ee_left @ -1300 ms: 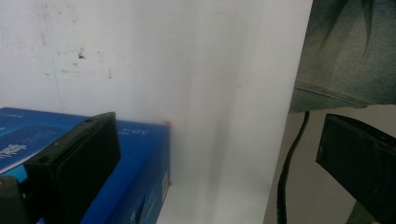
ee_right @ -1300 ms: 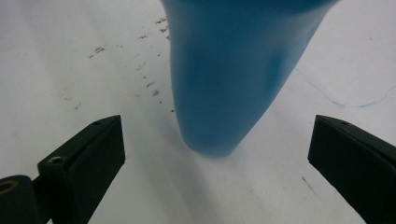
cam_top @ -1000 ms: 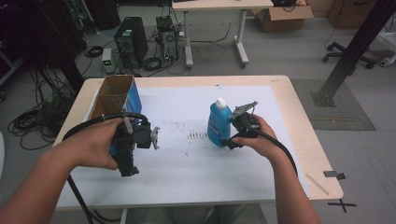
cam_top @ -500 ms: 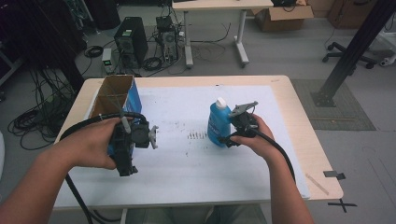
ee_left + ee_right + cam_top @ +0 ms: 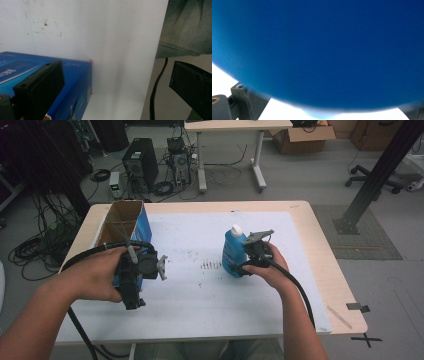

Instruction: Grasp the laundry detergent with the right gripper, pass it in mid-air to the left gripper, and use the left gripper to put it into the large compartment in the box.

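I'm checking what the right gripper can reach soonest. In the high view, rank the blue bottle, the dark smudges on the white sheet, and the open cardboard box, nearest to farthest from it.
From the right gripper:
1. Blue bottle, against it.
2. Dark smudges, just left.
3. Open cardboard box, far left edge.

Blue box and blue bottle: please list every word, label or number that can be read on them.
None can be read.
Blue box: pale print on its face and side, too blurred and too small to read.
Blue bottle: no readable label in the high view; in the right gripper view its blue surface is blurred, with no print.
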Available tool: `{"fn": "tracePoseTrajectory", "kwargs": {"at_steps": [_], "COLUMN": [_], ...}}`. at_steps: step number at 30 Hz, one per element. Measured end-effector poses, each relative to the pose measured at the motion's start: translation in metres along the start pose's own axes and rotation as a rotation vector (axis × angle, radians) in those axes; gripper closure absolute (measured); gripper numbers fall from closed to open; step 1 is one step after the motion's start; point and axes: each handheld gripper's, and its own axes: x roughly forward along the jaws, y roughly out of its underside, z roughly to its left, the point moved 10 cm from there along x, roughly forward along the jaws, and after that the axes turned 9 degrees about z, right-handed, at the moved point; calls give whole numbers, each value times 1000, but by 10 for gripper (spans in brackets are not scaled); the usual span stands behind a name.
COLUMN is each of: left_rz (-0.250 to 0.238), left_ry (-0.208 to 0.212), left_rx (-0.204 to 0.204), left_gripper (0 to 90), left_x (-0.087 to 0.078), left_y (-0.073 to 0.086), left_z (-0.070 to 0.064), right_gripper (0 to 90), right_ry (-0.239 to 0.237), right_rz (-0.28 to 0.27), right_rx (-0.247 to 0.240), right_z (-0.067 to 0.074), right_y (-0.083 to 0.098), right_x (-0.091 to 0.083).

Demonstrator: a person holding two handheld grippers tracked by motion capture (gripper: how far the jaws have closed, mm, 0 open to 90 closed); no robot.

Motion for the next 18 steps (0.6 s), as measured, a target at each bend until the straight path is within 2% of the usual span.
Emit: {"fn": "tracePoseTrajectory", "kwargs": {"at_steps": [7,18], "left_rz": [-3,-7], "left_ry": [-1,-3], "left_rx": [-5,-3], "left_gripper": [2,2], "left_x": [0,-1], "left_y": [1,-1], "left_z": [0,0], "right_gripper": [22,17], "right_ry": [30,64], "right_rz": [-40,-138], "right_rx": [20,58], "right_z": [-2,-4], "right_y": [-2,-4], "right_x": [1,4]}}
